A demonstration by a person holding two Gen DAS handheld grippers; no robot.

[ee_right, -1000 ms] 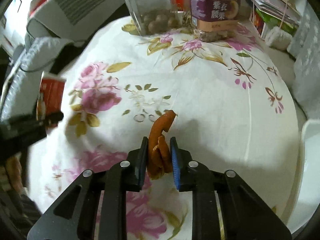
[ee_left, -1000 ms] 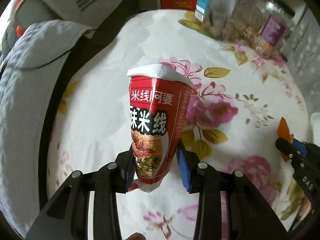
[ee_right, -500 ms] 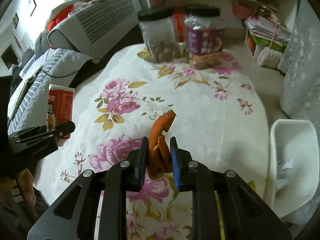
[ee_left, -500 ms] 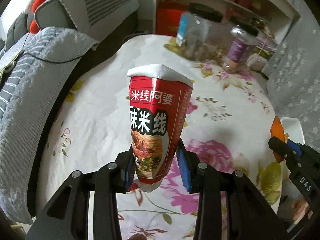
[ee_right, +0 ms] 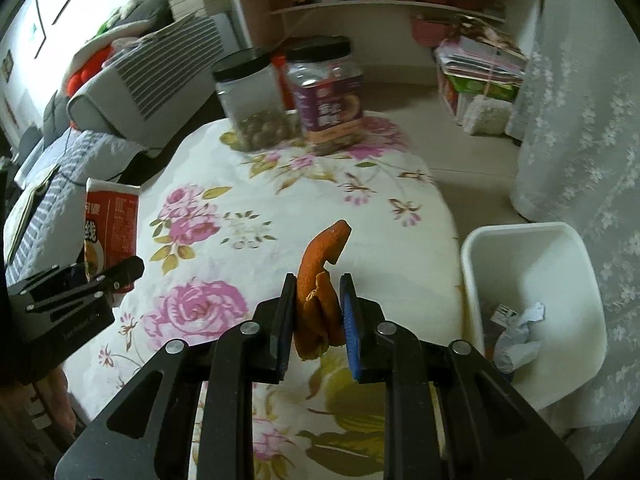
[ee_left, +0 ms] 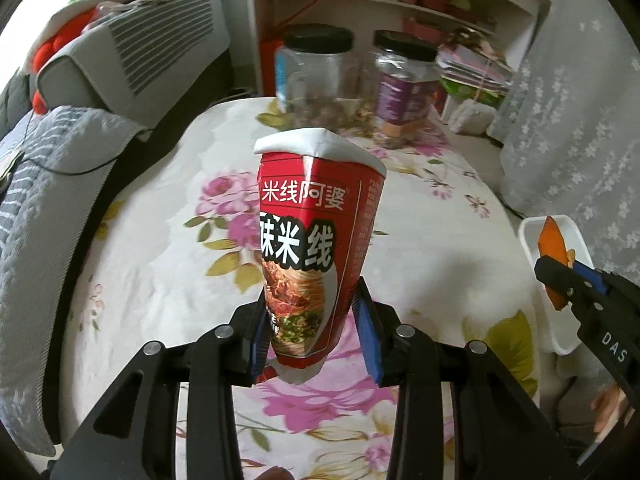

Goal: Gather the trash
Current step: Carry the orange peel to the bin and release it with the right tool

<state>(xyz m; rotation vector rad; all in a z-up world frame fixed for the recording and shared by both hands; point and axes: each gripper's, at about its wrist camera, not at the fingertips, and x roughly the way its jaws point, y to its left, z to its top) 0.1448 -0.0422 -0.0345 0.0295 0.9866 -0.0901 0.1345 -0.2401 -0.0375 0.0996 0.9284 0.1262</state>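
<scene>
My left gripper [ee_left: 314, 332] is shut on a red paper noodle cup [ee_left: 316, 236] with a white rim, held upright above the flowered table [ee_left: 160, 248]. The cup also shows in the right wrist view [ee_right: 110, 232]. My right gripper [ee_right: 318, 312] is shut on a curled orange peel [ee_right: 320, 276], held above the table's right side. The peel also shows in the left wrist view [ee_left: 554, 256]. A white trash bin [ee_right: 532, 320] stands on the floor right of the table, with crumpled paper [ee_right: 516, 336] inside.
Two black-lidded plastic jars [ee_right: 256, 104] [ee_right: 326, 92] stand at the table's far end. A grey striped sofa [ee_left: 52, 160] runs along the left. White shelves [ee_right: 380, 4] and stacked packages [ee_right: 480, 76] are behind. A lace curtain [ee_right: 580, 140] hangs at right.
Both grippers have risen and drawn back from the table, each keeping its load. The bin, jars and shelves have come into view.
</scene>
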